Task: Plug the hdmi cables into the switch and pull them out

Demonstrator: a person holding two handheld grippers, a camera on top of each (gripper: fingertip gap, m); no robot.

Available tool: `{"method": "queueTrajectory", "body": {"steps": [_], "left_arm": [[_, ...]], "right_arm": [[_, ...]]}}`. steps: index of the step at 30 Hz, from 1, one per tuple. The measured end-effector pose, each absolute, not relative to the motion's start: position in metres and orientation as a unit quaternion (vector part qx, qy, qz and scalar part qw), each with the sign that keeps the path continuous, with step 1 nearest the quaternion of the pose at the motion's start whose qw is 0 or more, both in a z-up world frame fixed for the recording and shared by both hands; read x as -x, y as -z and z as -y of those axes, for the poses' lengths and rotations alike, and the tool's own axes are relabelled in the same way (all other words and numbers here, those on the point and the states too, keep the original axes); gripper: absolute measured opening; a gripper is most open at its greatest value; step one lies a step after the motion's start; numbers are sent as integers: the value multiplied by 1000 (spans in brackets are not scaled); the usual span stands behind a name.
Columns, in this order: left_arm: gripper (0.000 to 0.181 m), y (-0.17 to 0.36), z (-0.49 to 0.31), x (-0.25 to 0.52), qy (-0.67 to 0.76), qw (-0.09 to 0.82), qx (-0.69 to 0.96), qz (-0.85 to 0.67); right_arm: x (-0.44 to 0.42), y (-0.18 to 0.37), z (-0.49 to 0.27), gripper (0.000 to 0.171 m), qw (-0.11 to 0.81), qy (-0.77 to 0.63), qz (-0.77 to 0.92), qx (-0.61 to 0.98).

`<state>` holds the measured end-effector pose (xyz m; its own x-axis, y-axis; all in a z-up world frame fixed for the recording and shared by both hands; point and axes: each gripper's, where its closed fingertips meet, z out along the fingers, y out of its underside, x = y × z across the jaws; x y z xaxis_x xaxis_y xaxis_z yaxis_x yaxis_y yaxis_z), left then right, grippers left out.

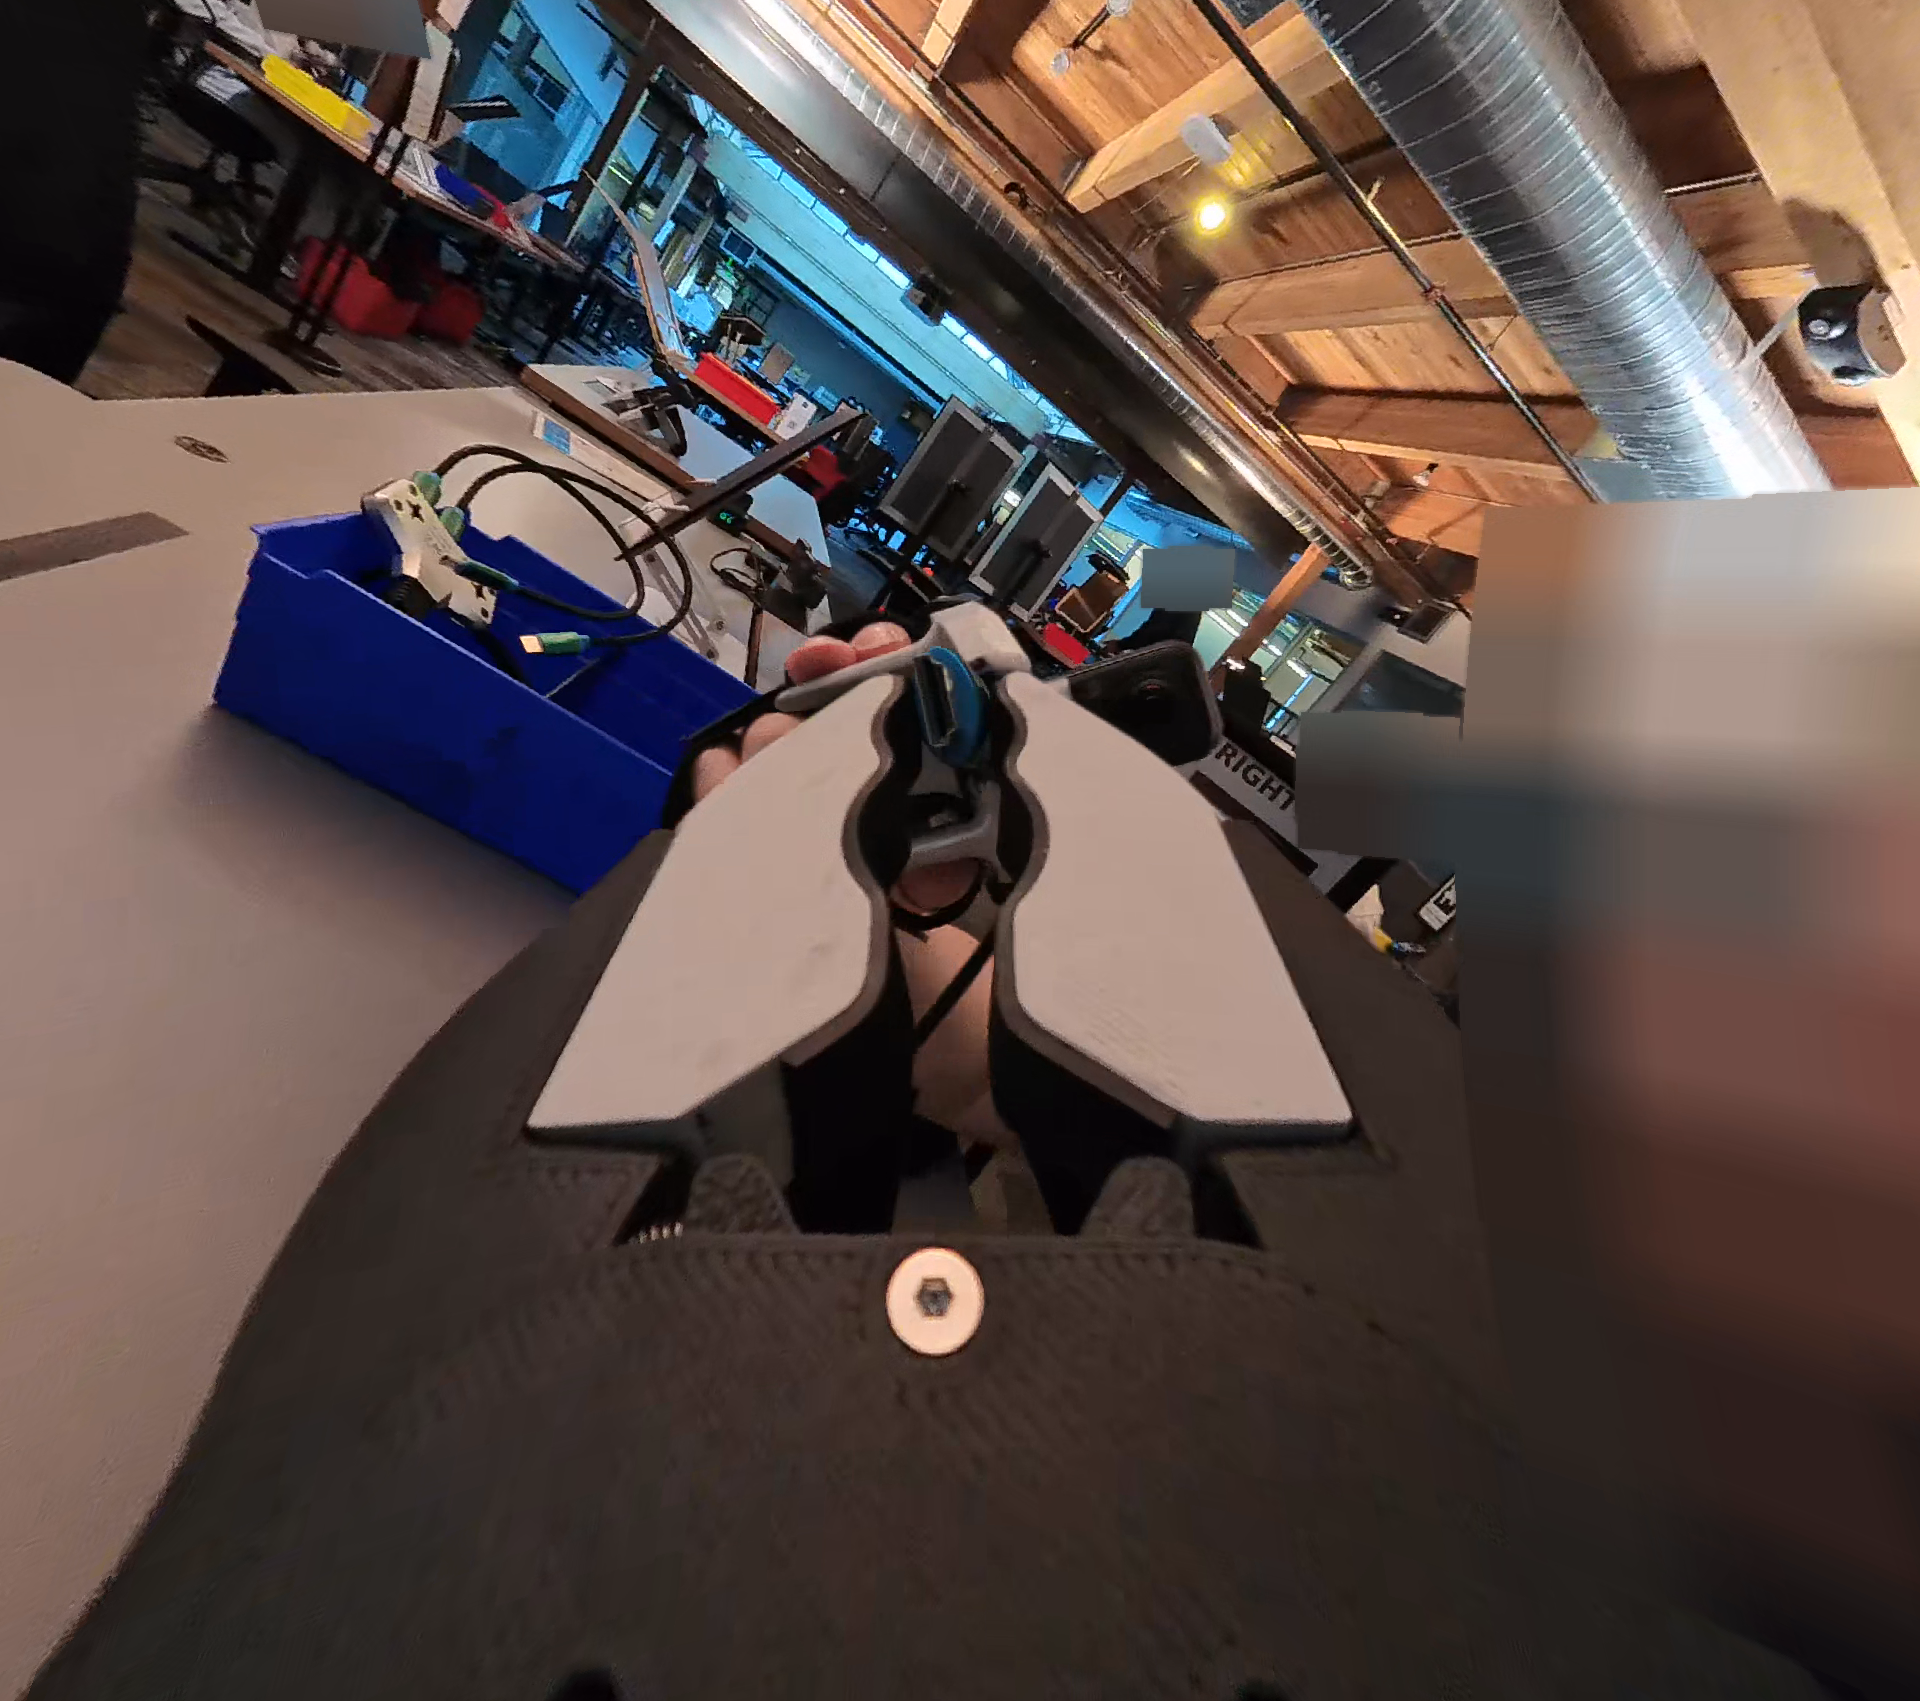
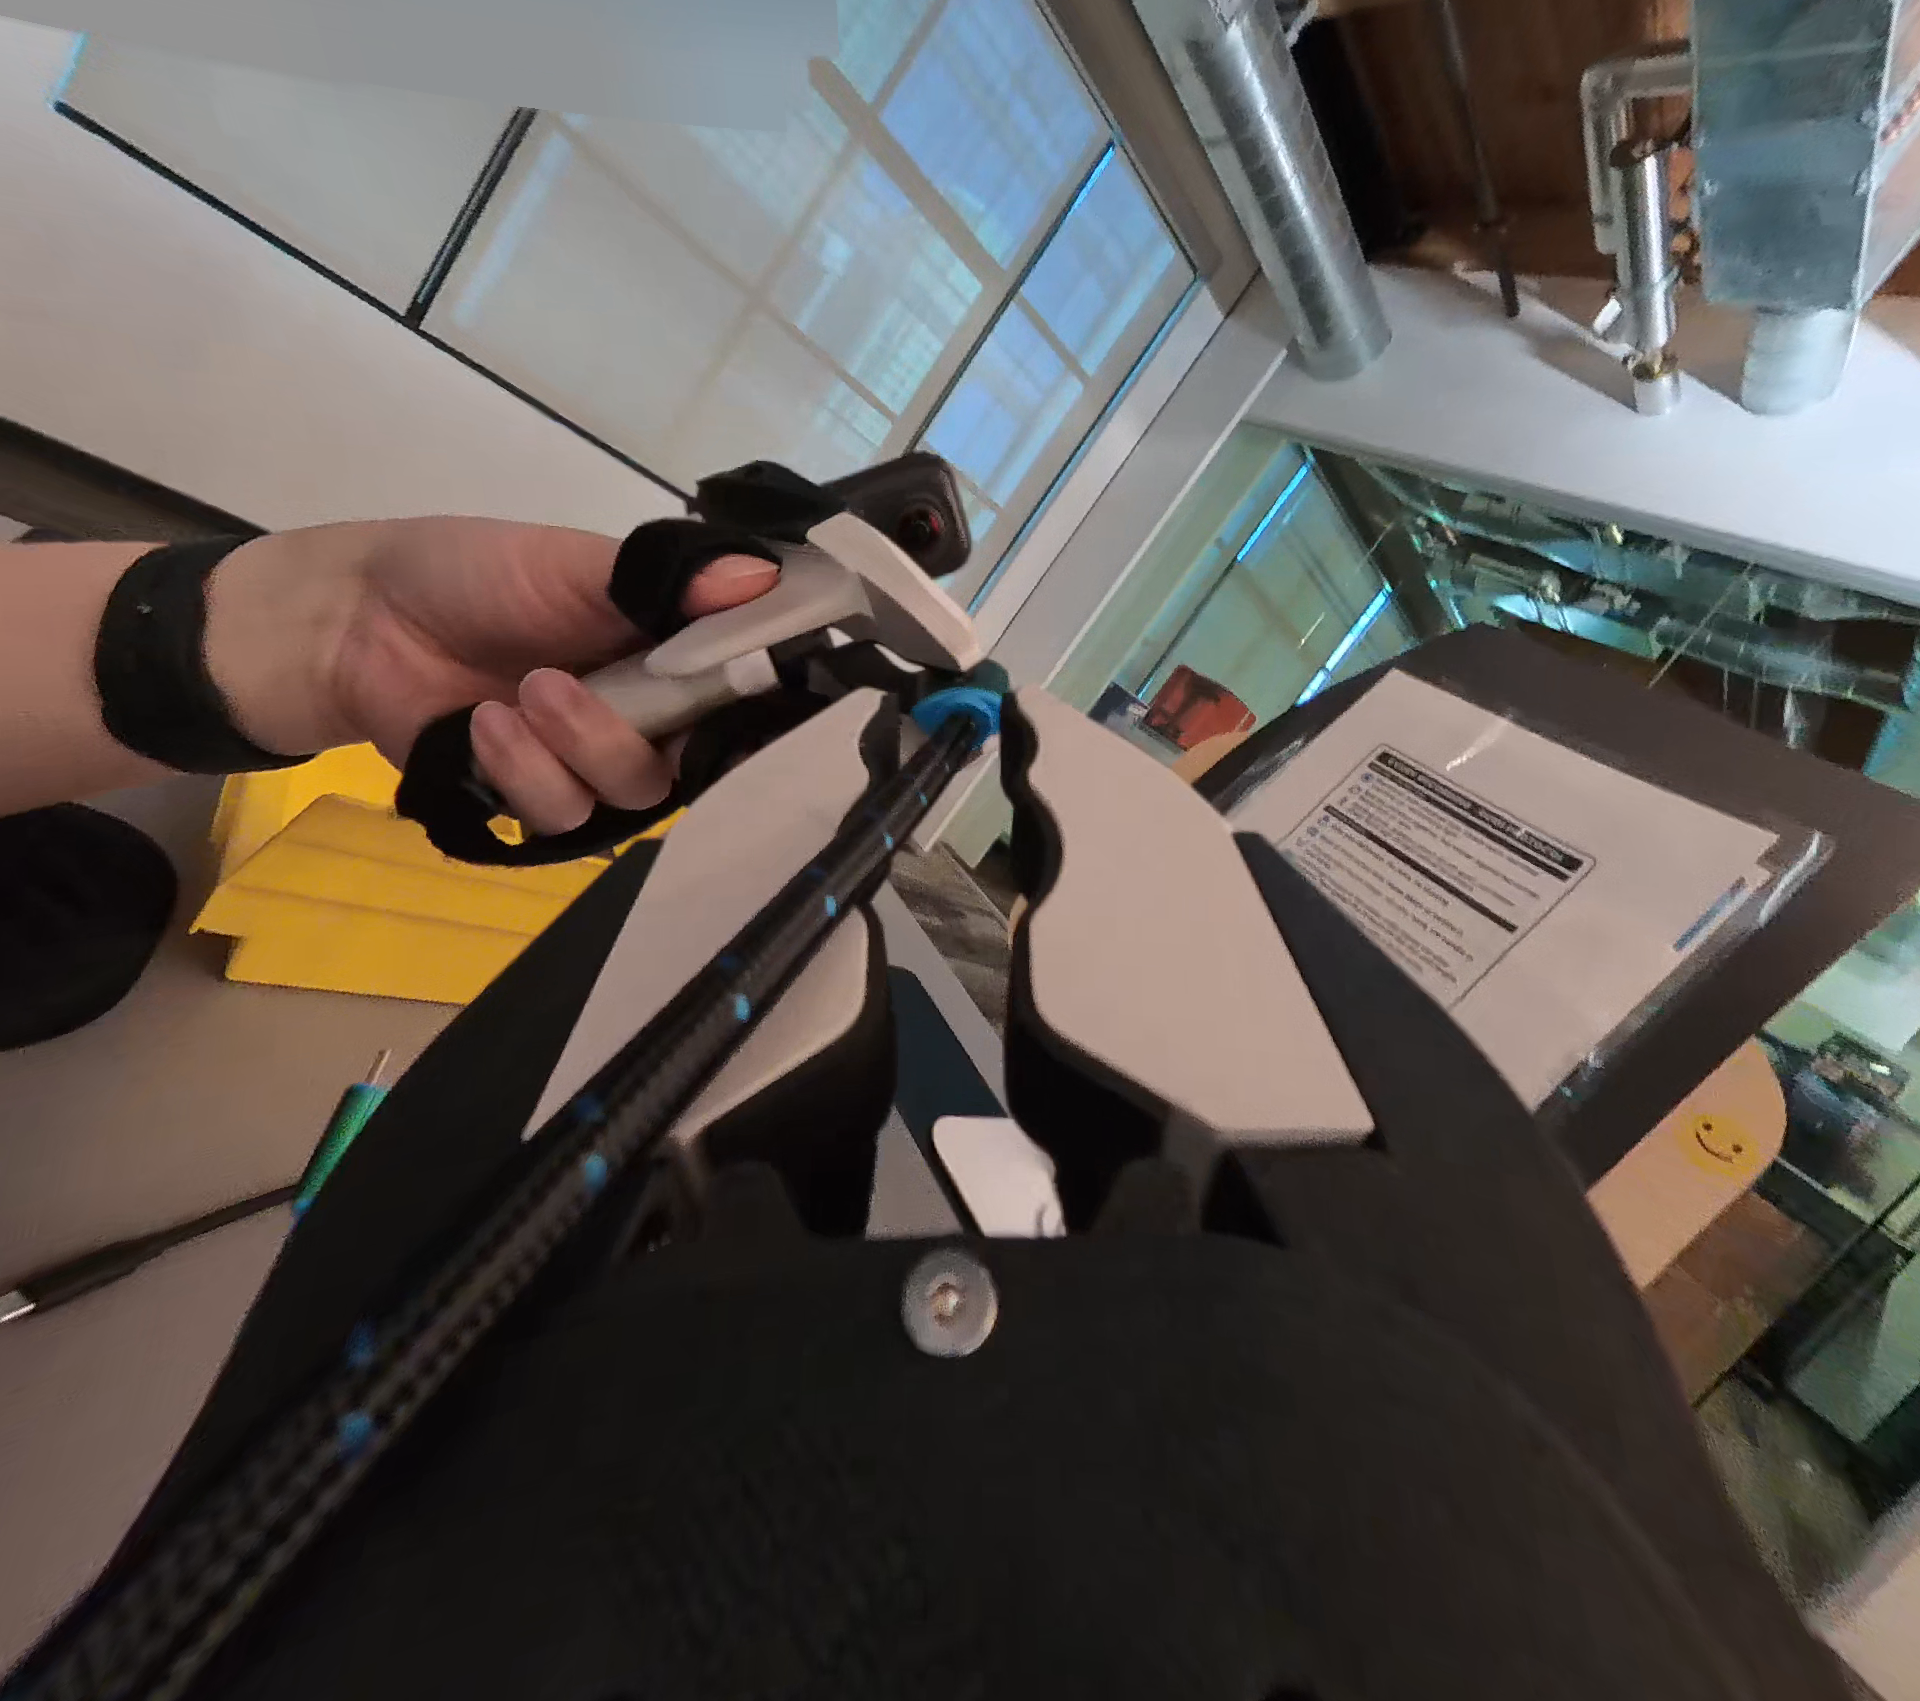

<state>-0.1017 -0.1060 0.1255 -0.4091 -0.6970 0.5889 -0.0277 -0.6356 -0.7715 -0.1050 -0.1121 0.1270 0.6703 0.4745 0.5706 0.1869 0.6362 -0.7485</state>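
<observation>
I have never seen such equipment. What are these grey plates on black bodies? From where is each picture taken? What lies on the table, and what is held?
A person holds a hand-operated two-finger gripper in each hand, and a camera on each looks along its grey fingers. One picture comes from the left gripper, the other from the right gripper. They face each other. Between both pairs of fingertips sits the blue-collared HDMI plug of a black braided cable. Which gripper clamps it is unclear. On the grey table stands a blue plastic bin holding the grey switch. The right view shows a yellow plastic bin.
</observation>
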Motion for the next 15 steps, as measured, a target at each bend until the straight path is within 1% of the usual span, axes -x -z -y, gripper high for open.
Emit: {"method": "queueTrajectory", "body": {"steps": [1, 4, 9, 15], "left_arm": [[12, -126, 105, 102, 753, 230, 498, -365], [12, -125, 99, 103, 740, 252, 508, -363], [12, -121, 91, 101, 737, 255, 520, -348], [12, -117, 88, 101, 729, 259, 529, -349]], "right_arm": [[104, -127, 110, 17, 813, -87, 390, 422], [102, -123, 102, 15, 807, -89, 376, 446], [100, -118, 94, 8, 805, -71, 364, 462], [99, -115, 92, 8, 807, -76, 350, 469]]}}
